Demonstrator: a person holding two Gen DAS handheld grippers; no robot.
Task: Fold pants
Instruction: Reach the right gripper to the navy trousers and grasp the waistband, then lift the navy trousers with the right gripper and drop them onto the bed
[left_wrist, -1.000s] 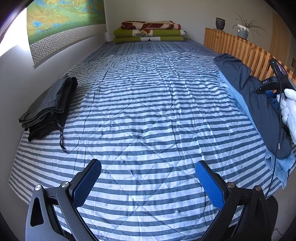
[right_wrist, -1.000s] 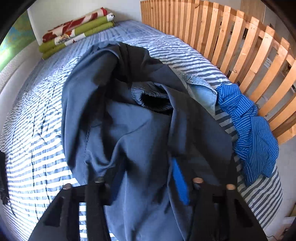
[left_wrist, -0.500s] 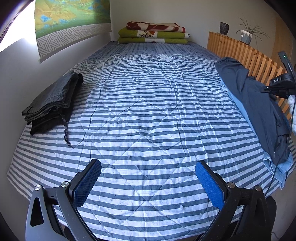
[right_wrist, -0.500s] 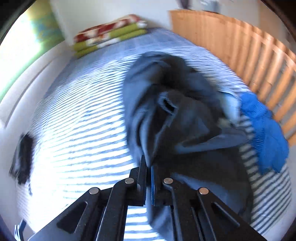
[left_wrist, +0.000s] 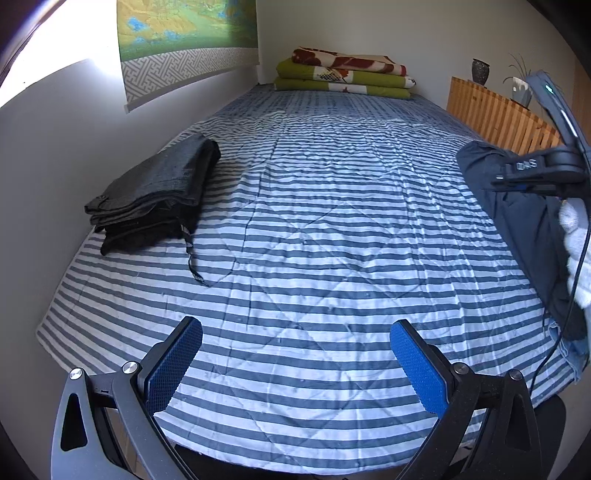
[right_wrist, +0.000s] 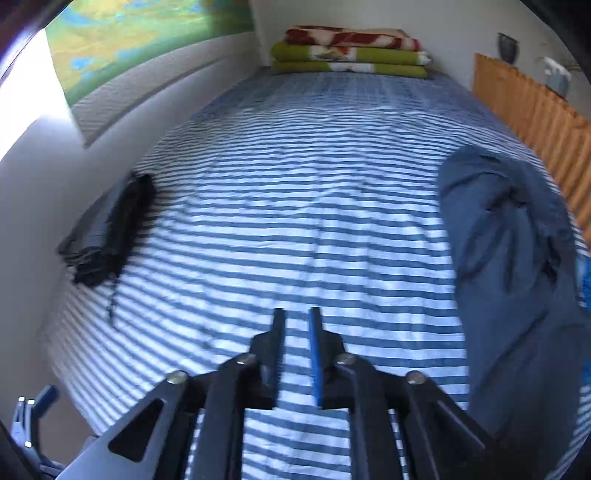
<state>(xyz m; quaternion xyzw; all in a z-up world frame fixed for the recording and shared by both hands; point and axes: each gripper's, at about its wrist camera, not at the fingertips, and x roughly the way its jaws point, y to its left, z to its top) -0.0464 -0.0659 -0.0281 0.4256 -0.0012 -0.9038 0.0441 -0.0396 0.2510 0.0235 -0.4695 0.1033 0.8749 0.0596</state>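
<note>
Lying along the bed's (left_wrist: 314, 221) right edge, blue pants (right_wrist: 509, 258).

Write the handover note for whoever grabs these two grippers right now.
Left gripper: jaws wide open, empty, over the near part of the striped bedspread.
Right gripper: jaws have just been opening; a narrow gap with nothing between them.
Navy pants: lying unfolded in a rumpled heap along the right side of the bed, by the wooden slat rail, held by neither gripper.
Done: a stack of dark folded pants sits at the left edge by the wall.
Left: regrip the navy pants, spread them flat mid-bed, fold them, probably add them to the stack.
</note>
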